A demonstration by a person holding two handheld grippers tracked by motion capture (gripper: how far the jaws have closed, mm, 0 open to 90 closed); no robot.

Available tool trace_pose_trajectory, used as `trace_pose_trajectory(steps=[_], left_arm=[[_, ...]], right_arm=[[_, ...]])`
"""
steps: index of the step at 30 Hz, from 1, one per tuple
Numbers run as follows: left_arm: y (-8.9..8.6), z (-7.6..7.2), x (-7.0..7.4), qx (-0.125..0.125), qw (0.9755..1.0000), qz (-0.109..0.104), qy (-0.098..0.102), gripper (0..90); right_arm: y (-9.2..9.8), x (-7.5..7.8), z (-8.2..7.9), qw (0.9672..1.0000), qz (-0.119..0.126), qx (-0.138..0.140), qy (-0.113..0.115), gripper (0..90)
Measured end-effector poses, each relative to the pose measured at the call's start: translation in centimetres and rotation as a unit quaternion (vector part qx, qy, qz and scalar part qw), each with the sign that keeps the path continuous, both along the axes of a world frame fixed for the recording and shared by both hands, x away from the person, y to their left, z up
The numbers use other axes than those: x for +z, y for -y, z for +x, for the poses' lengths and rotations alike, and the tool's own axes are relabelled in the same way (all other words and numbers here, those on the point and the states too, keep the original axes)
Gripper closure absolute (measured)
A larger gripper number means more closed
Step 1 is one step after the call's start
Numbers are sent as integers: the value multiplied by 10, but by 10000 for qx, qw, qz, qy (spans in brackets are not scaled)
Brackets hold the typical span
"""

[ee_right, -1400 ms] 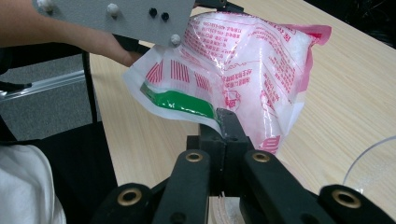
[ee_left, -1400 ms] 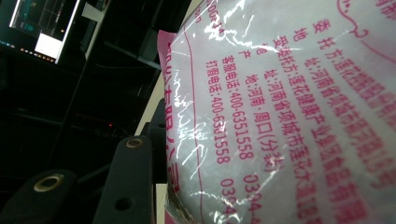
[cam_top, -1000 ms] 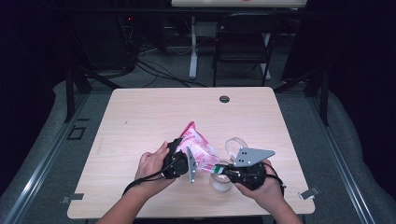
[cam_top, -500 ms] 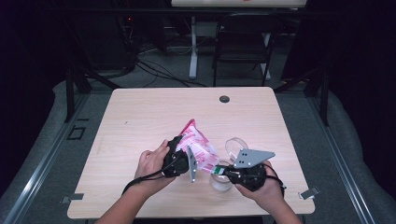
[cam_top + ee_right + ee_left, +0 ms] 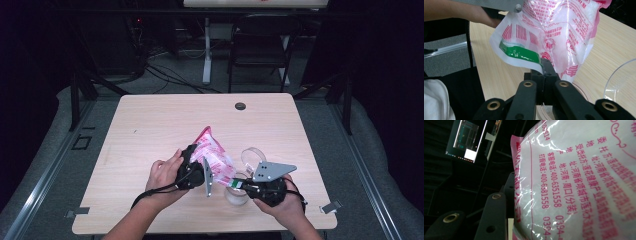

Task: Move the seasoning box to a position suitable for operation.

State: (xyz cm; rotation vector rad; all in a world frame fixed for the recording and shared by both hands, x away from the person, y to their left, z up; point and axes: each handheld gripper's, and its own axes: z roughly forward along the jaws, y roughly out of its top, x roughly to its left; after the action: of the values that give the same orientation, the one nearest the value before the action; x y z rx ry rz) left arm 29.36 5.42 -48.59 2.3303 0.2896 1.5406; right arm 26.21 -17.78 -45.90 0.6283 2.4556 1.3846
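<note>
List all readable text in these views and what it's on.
All on the bag, left gripper view:
"400-6351558"
"400-6581558"
"0394-", cut off at the frame edge
"地 址:河南·周口(分装)"
"客服电话:"
"订购电话:"
Other pink Chinese lines there are cropped or too slanted to read surely.
Right gripper view: pink print on the bag and the green strip are too blurred to read.
High view: the bag's print is too small.

Pink-printed white bag (image 5: 579, 182) against black jaws, monitor (image 5: 466, 141) behind

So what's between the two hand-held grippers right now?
The pink-and-white printed plastic bag spans them in the high view, held by the left hand-held gripper, its corner pinched by the right hand-held gripper.
</note>
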Motion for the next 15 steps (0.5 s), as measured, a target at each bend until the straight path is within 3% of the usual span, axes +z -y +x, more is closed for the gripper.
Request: trace_pose_trajectory(steps=[15], left_arm=[[4,-2,0,-1,9998,126,172,591]], right_arm=[[2,-7,-2,10000,7,-53,29,900]])
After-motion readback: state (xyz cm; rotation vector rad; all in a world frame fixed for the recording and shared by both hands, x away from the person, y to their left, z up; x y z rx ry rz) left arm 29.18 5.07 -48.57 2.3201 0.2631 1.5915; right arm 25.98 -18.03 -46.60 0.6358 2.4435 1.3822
